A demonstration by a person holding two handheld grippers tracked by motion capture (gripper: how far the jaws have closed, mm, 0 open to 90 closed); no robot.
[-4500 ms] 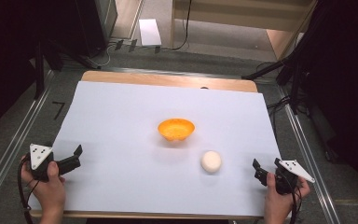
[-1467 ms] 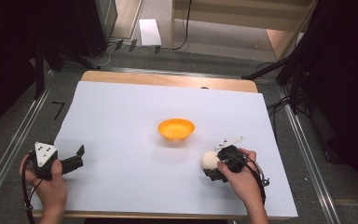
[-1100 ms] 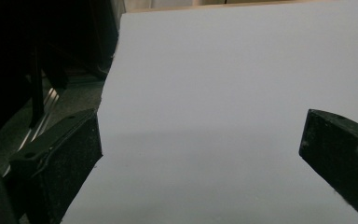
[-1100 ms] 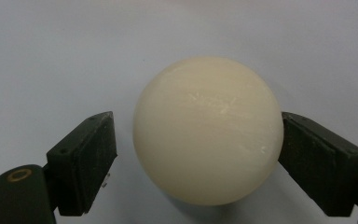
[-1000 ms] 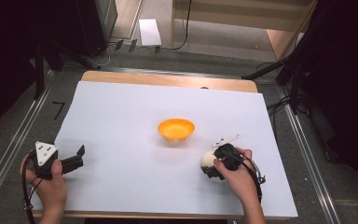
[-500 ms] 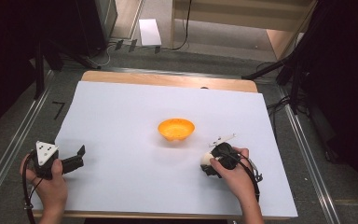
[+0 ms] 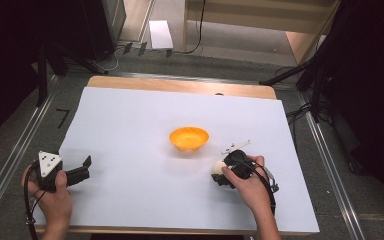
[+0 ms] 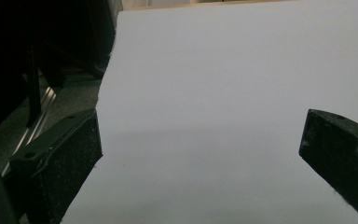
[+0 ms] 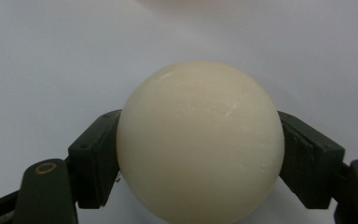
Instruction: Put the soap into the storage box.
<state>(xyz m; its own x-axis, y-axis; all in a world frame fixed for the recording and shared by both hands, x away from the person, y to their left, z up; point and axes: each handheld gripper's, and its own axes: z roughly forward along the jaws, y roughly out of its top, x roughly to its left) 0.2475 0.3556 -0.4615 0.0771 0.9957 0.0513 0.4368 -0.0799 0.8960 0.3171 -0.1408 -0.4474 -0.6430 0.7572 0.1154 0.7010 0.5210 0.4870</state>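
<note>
The cream-white ball (image 9: 200, 140) sits between the two black jaws of the right hand-held gripper (image 7: 225, 172), each jaw pressed flat to one side of it, as the right gripper view shows at close range. Four and a half seconds ago this gripper waited near the table's right near corner and the ball lay alone on the white sheet; since then the hand has come inward and the jaws have closed on the ball, which has hardly shifted from its spot. In the high view the ball (image 7: 218, 167) still lies low on the table (image 7: 130, 115), right of centre and toward the near edge, so the grip looks made but the lift not yet begun.

Just beyond it, toward the far edge and a little left, stands the orange bowl (image 7: 189, 138), near the ball but apart from it. I judge the bowl to be where the ball is bound: a short raise, a short carry up and left over the rim, then release. A smooth round ball could slip if the hold is light.

The left hand-held gripper (image 7: 82, 167) has stayed by the table's left near corner, jaws spread wide with nothing between them; its own view looks over bare white sheet (image 8: 214, 93).
</note>
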